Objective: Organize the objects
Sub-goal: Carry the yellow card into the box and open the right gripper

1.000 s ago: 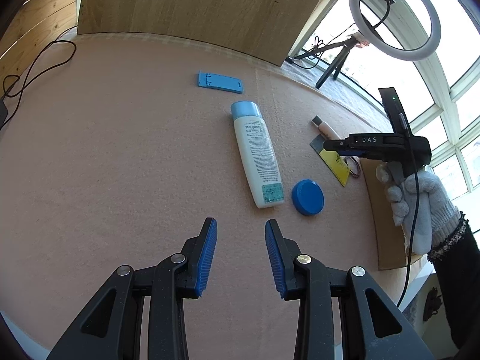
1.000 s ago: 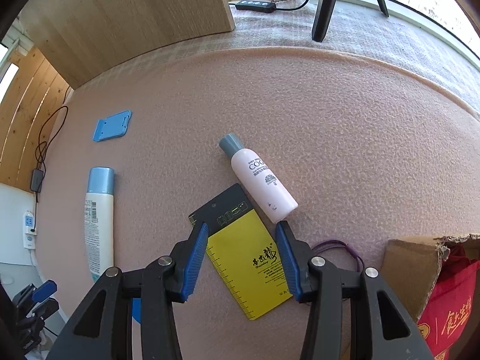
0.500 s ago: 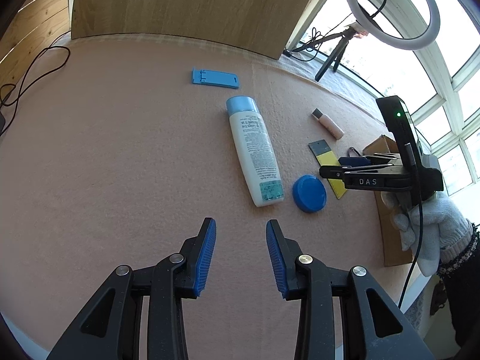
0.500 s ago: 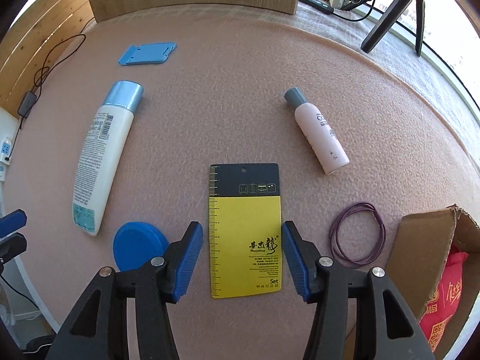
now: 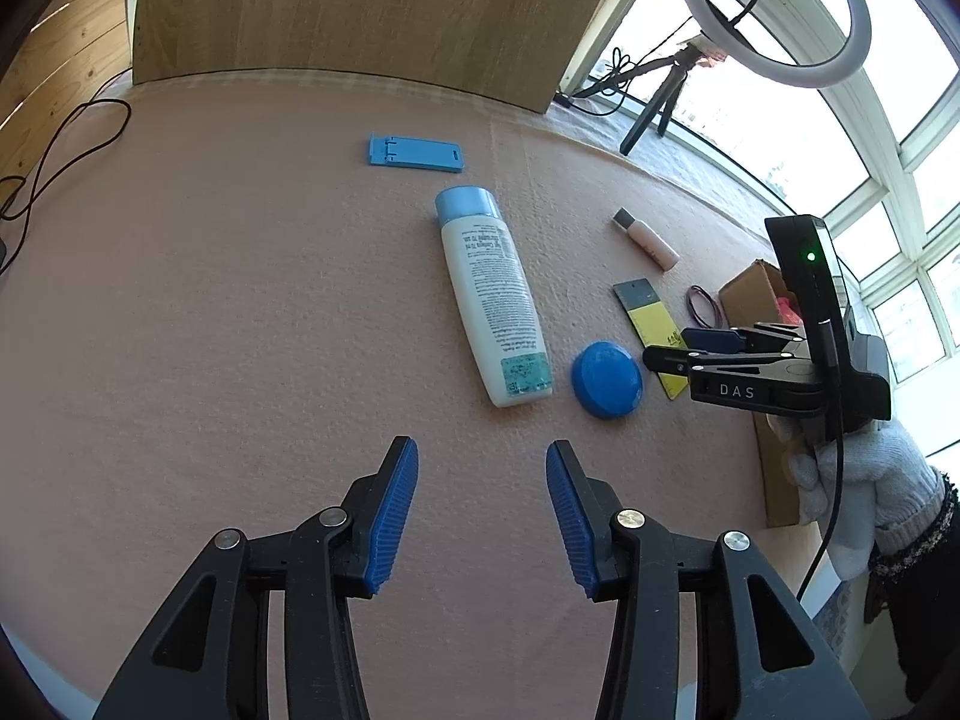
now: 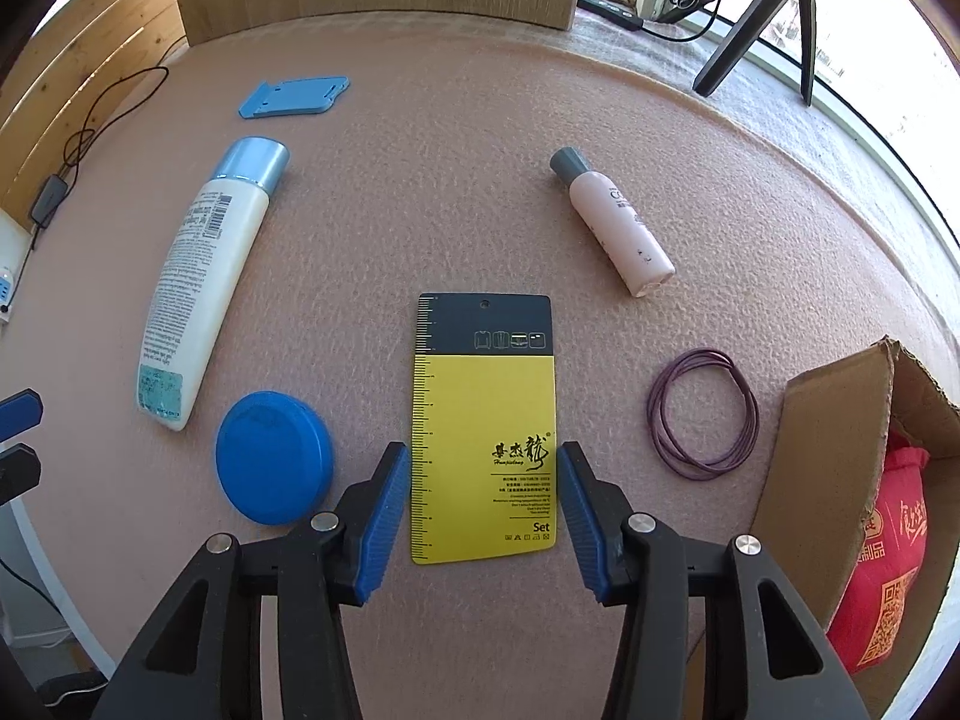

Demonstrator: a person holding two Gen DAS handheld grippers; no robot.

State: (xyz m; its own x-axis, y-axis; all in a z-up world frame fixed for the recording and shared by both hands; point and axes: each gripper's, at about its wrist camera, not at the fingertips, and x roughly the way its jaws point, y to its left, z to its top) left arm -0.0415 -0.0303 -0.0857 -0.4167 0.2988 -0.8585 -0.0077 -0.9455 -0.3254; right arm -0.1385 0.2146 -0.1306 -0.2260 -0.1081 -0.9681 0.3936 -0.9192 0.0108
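While open: right claw (image 6: 480, 510) astride card (image 6: 483, 420)

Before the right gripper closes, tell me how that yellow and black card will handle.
The yellow and black card lies flat on the felt-like mat, so its edges look hard to get under. It seems thin and light, so it may bend or slide when pinched. The right gripper hangs open with a finger on each long side.

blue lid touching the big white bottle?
Apart. Right wrist view shows pink mat between the blue lid and the white bottle's bottom end.
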